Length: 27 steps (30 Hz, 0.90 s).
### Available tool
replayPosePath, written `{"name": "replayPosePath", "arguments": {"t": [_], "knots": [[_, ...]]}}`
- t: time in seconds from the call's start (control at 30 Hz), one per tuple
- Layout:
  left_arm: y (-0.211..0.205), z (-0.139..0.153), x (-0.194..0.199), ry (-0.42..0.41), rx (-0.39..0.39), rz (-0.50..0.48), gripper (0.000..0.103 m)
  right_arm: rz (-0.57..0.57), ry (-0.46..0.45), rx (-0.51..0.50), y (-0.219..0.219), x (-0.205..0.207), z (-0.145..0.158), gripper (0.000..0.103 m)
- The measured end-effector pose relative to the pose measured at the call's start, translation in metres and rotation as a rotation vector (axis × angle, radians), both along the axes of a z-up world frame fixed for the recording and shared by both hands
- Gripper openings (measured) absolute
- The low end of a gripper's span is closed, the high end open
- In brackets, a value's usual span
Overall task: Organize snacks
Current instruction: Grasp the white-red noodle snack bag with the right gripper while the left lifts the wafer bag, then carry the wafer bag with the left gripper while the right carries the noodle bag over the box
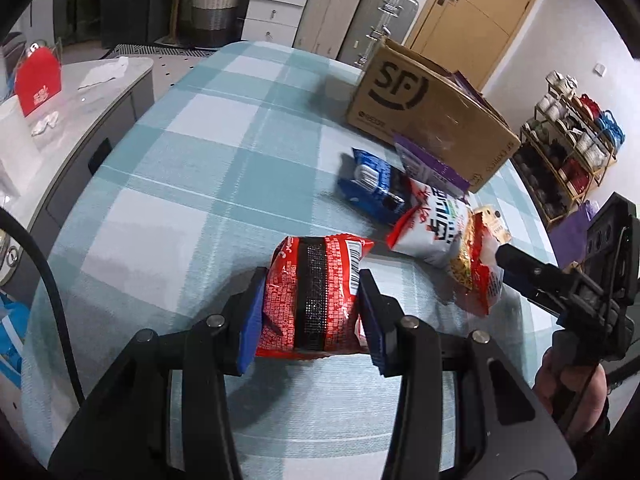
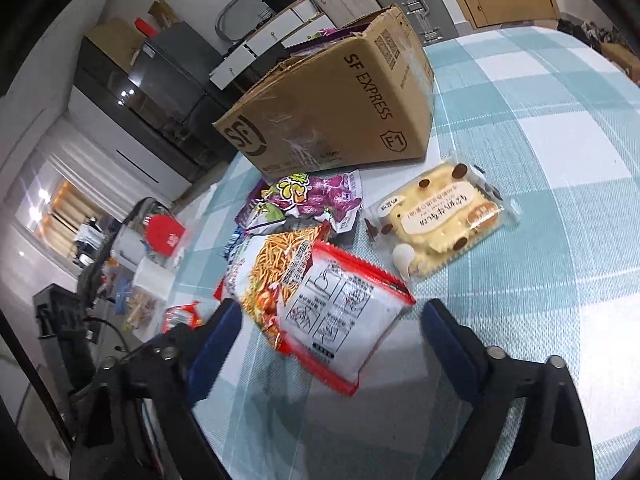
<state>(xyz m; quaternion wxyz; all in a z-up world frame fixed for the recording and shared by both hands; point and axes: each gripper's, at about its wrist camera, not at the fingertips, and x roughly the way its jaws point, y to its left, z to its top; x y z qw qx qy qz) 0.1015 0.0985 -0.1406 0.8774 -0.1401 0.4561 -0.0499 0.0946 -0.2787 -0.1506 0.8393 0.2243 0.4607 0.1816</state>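
Observation:
My left gripper (image 1: 312,292) is shut on a red snack packet (image 1: 316,296), its blue pads pressed on both sides, low over the checked tablecloth. My right gripper (image 2: 332,320) is open, one finger either side of a red-and-white noodle-snack bag (image 2: 320,308) that lies on the cloth; it shows at the right of the left wrist view (image 1: 520,264). An SF Express cardboard box (image 2: 332,108) stands open at the back, also in the left wrist view (image 1: 424,112). A purple bag (image 2: 308,200), a yellow biscuit pack (image 2: 444,220) and a blue packet (image 1: 372,184) lie before it.
A red-and-white bag (image 1: 432,228) lies beside the noodle snack. A grey side table (image 1: 80,92) with a red box (image 1: 38,80) stands left of the bed. Suitcases (image 1: 360,12), drawers and a door stand behind. A shelf (image 1: 568,148) stands at the right.

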Motion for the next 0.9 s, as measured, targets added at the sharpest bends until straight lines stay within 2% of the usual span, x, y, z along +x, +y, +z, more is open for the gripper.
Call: {"name": "replayPosePath", "arguments": {"t": [0.13,0.2,0.23,0.3,0.57,0.9], "knots": [[0.007,0.000,-0.002,0.001,-0.001,0.012,0.040,-0.014,-0.017,-0.058,0.007,0.002,-0.001,0.077],[0.007,0.000,-0.003,0.002,-0.003,0.011,0.040,-0.017,-0.028,-0.090,0.009,0.001,-0.001,0.063],[0.006,0.000,-0.004,0.003,-0.005,0.010,0.040,-0.015,-0.032,-0.090,0.009,0.000,-0.002,0.062],[0.005,-0.001,-0.005,0.006,-0.007,0.007,0.040,-0.010,-0.036,-0.063,0.005,-0.002,-0.004,0.054],[-0.005,0.005,-0.013,-0.005,-0.007,-0.013,0.040,0.017,-0.069,-0.075,0.001,-0.017,0.002,0.042],[-0.012,0.015,-0.021,-0.015,-0.005,-0.025,0.041,0.030,-0.101,-0.054,-0.007,-0.031,0.014,0.042]]}}
